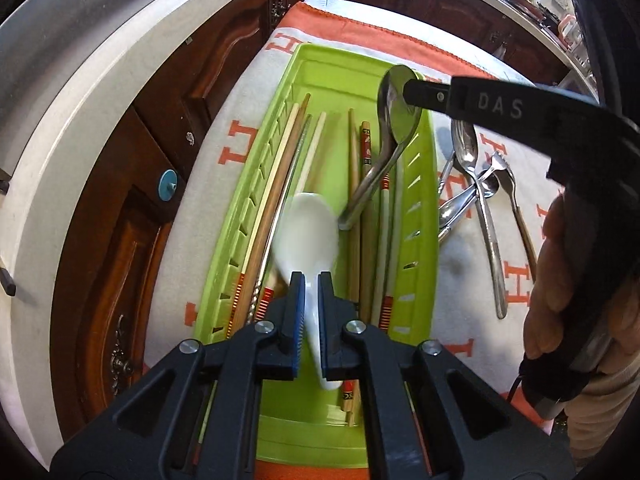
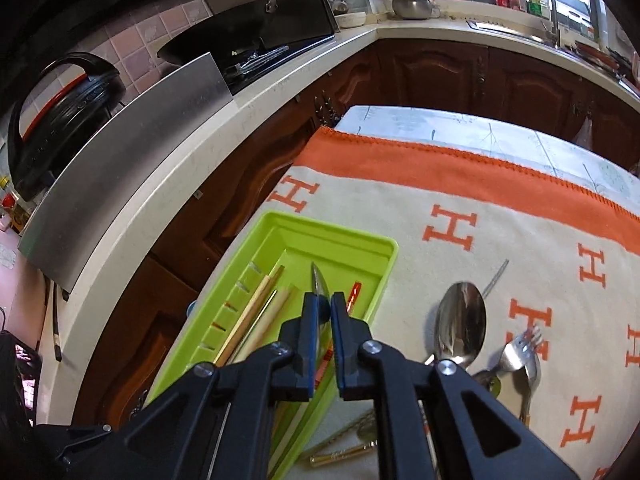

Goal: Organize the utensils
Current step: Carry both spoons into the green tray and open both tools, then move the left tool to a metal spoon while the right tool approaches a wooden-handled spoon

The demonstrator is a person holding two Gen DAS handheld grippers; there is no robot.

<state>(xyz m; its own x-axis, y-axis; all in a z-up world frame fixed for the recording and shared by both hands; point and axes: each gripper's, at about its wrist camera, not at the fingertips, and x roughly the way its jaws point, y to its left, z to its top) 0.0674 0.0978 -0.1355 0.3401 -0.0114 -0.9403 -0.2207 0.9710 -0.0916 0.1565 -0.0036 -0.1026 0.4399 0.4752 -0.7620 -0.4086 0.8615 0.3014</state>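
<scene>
Holding white spoon [image 1: 308, 232] in left gripper [image 1: 311, 280], steel spoon [image 1: 394, 112] pinched in right gripper [image 2: 324, 300]; lower both flat into tray [image 1: 424, 200], clear of chopsticks [image 1: 280, 160].

"DAS" in pale letters on the black right gripper [image 1: 408, 90] finger; repeated orange "H" motifs across the cream cloth [image 2: 500, 216].
</scene>
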